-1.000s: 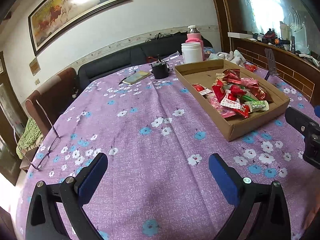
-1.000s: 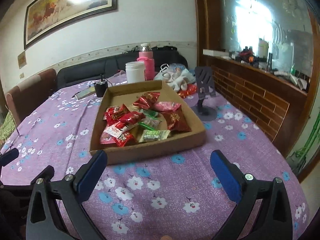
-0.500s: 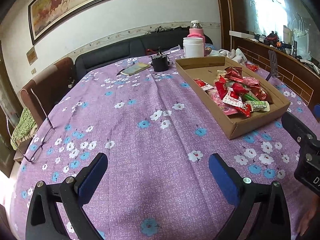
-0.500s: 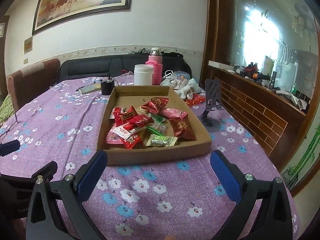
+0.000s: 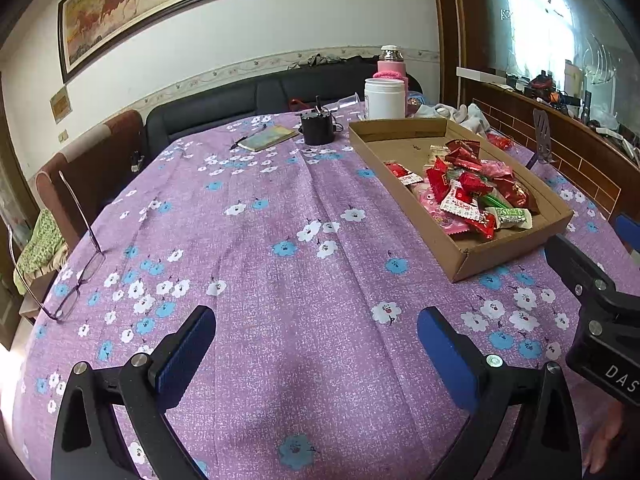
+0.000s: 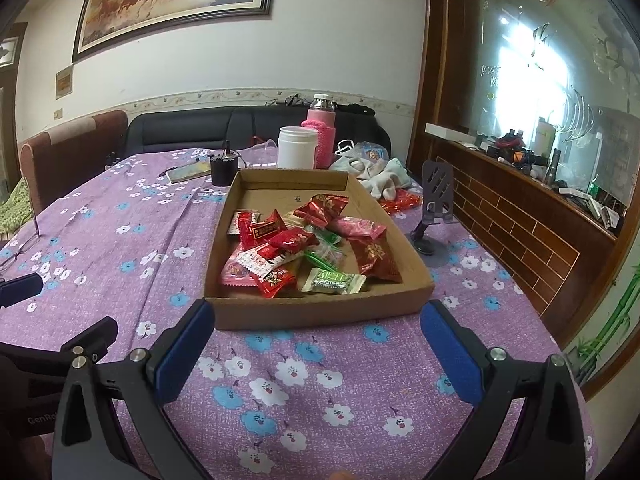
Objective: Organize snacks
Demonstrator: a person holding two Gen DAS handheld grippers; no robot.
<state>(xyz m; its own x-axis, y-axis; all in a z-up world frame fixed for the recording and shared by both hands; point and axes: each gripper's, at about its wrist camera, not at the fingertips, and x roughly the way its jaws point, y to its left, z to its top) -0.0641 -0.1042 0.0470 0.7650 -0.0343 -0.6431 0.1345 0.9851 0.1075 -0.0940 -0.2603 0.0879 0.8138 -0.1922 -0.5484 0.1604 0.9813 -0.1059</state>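
A shallow cardboard tray [image 6: 320,312] sits on the purple flowered tablecloth and holds a pile of wrapped snacks [image 6: 304,252], mostly red, some pink and green. It also shows in the left wrist view [image 5: 508,252], to the right, with the snacks [image 5: 472,196] inside. My right gripper [image 6: 316,344] is open and empty, just before the tray's near wall. My left gripper [image 5: 316,348] is open and empty over bare cloth, left of the tray. The right gripper's black body [image 5: 592,300] shows at the right edge of the left wrist view.
Behind the tray stand a white jar [image 6: 296,152], a pink-sleeved bottle [image 6: 322,132], a black cup [image 6: 224,168] and a notebook with pen [image 6: 188,172]. A phone stand [image 6: 434,208] and cloth bundle [image 6: 376,172] lie right. Glasses [image 5: 76,264] rest at the left edge.
Both grippers have lifted and pulled back a little; the tray looks slightly farther and more of the room shows. Both grippers stayed open and empty. The snacks have not moved.
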